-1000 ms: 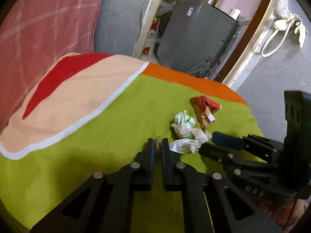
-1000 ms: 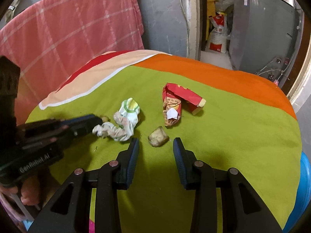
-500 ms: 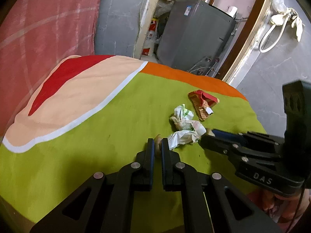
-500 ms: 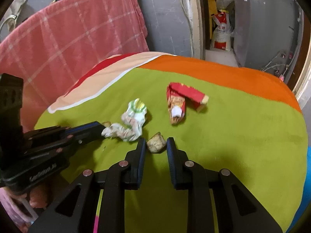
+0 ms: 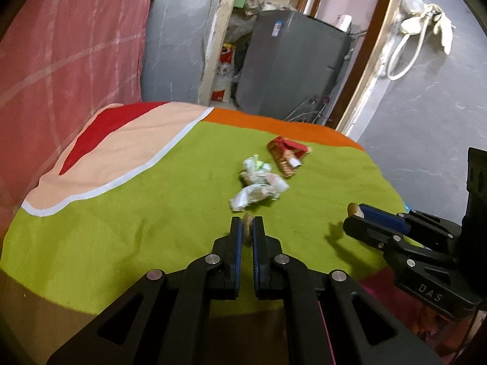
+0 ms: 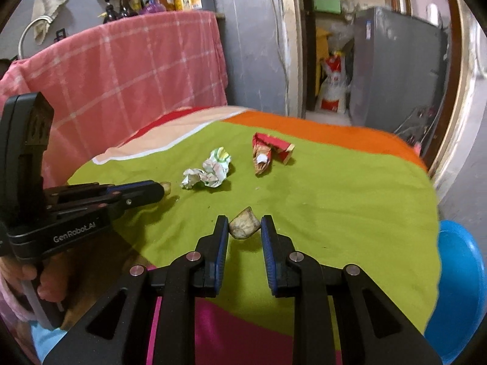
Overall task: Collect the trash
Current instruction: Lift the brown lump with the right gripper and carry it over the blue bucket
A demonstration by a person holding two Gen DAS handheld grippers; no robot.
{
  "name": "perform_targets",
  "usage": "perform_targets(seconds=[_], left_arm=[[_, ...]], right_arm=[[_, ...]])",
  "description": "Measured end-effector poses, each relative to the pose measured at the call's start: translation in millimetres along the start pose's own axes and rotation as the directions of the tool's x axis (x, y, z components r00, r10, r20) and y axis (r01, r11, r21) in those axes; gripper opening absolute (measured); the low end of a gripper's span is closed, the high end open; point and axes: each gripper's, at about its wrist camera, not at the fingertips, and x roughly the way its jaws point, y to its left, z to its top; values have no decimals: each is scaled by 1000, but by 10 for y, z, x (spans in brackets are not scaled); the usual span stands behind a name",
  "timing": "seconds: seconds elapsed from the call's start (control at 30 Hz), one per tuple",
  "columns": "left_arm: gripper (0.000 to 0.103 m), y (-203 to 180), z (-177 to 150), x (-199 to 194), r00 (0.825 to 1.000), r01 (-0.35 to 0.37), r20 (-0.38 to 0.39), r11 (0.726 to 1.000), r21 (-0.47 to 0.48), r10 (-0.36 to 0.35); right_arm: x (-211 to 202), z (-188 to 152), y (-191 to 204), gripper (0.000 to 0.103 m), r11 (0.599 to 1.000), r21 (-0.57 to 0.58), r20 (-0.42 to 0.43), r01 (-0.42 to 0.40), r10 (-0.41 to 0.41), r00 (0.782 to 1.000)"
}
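A small tan scrap (image 6: 244, 227) sits pinched between the pads of my right claw (image 6: 244, 228), low in the middle of the right wrist view, lifted a little above the green cloth. In the left wrist view the same claw (image 5: 354, 216) enters from the right edge with the tan scrap (image 5: 354, 210) poking out at its tip.

My left claw (image 5: 247, 228) is pressed almost together on a thin brownish bit (image 5: 247, 228), low and central in its own view. From the right wrist view, this claw (image 6: 162, 189) reaches in from the left edge, the bit (image 6: 166, 186) showing just past its fingertips.

More trash lies on the cloth beyond both claws: a crumpled white and green wrapper (image 5: 257, 184) near the middle of the frame, and just to its upper right a torn red and brown packet (image 5: 287, 155). The two are near each other but apart.

All of it rests on a tabletop (image 5: 121, 228) covered in a bright cloth, green with orange, red, peach and white patches. A pink checked blanket (image 6: 127, 76) hangs at the upper left. A grey appliance (image 5: 292, 64) stands in the doorway behind. A blue round object (image 6: 459, 276) shows at the lower right edge of the right wrist view. Part of my hand (image 6: 33, 279) grips the left claw's handle at the lower left.
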Motion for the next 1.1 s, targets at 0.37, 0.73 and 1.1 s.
perform_targets(seconds=[0.37, 0.73, 1.1], left_arm=[[4, -460, 71, -248, 989, 60, 129, 996, 65, -68], [4, -1219, 279, -224, 953, 152, 239, 978, 145, -184], [4, -2178, 394, 171, 918, 237, 263, 943, 235, -296]], right_arm=[[-642, -127, -115, 20, 995, 46, 226, 93, -101, 969], [-1307, -262, -540, 20, 956, 126, 383, 266, -295, 876], [-1761, -465, -1304, 20, 874, 261, 423, 411, -486, 765]])
